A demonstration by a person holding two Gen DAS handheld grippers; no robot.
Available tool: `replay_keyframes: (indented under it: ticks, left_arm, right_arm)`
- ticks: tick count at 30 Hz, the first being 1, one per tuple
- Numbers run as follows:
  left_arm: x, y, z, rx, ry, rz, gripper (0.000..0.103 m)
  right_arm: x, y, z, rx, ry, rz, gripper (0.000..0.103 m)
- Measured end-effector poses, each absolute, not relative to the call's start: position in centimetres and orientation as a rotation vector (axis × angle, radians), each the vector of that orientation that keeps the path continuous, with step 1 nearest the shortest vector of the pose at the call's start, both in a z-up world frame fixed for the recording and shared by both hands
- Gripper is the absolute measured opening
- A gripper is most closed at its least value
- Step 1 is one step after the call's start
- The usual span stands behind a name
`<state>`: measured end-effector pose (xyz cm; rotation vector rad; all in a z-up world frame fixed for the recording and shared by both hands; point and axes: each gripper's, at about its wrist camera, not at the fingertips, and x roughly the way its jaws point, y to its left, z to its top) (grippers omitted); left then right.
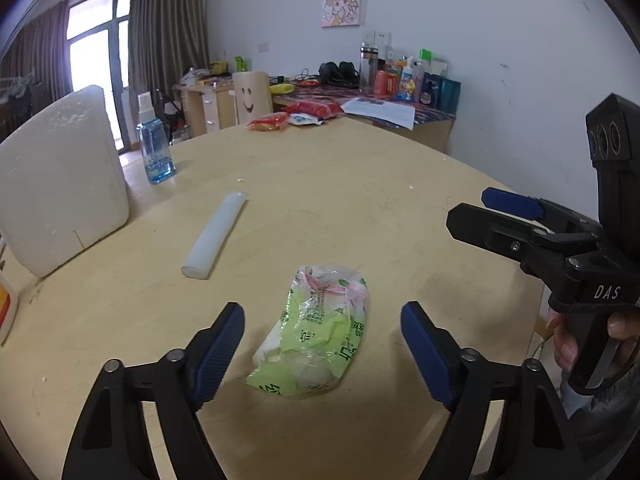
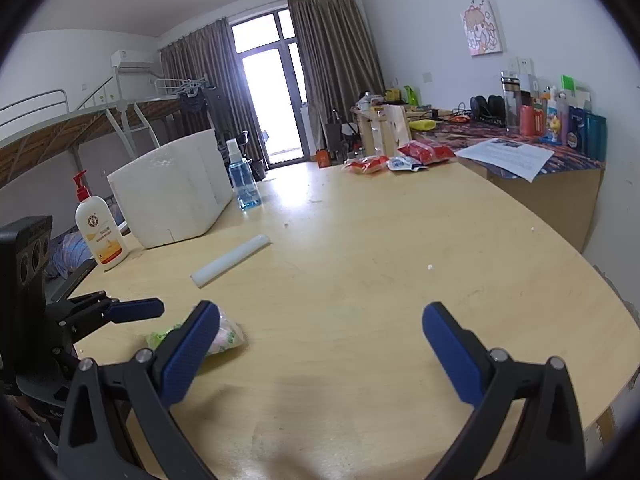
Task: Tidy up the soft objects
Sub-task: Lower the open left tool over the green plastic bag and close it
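A: Jaws on the left gripper (image 1: 322, 328) stand apart, with the green plastic packet (image 1: 316, 332) lying on the desk (image 1: 360, 208) between their tips, touched by neither pad. Nothing is held yet.

B: And the right gripper (image 2: 320, 340)?

A: Also spread wide and empty, over bare desk. The packet sits just outside its left finger, and the left gripper's tip is close beside that again.

B: So what could go wrong?

A: 3 things, I'd say. The wrapper looks loose and crinkly, so if the left jaws close high they may pinch only film and the soft contents could sag or slide out. The packet also lies slightly askew to the jaws, its far end leaning toward the right finger; an off-centre squeeze might push it aside rather than trap it.

B: The third?

A: The 2 grippers are near each other. If the right one drifts toward the packet, the fingers could knock together.

B: Where would it go?

A: Probably the white foam box (image 1: 60, 176), well beyond the left jaws and to their left. The white tube (image 1: 214, 236) lies between, so a low carry might sweep it.
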<state>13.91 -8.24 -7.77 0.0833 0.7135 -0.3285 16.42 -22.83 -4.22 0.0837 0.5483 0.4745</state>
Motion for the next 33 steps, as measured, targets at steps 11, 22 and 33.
replay_keyframes:
  ticks: [11,22,33]
  left_arm:
    - [14.5,-8.9,-8.7,0.114,0.750,-0.337,0.063]
    - [14.8,-9.4,-9.5,0.127,0.793,-0.337,0.040]
    - [14.6,-8.7,-9.3,0.073,0.773,-0.358,0.029]
  right_arm:
    - [16.7,-22.9,-4.6,0.086,0.550,0.487,0.103]
    - [16.7,-23.0,-4.8,0.096,0.551,0.490,0.103]
    - [16.4,-22.7,-4.8,0.084,0.561,0.482,0.103]
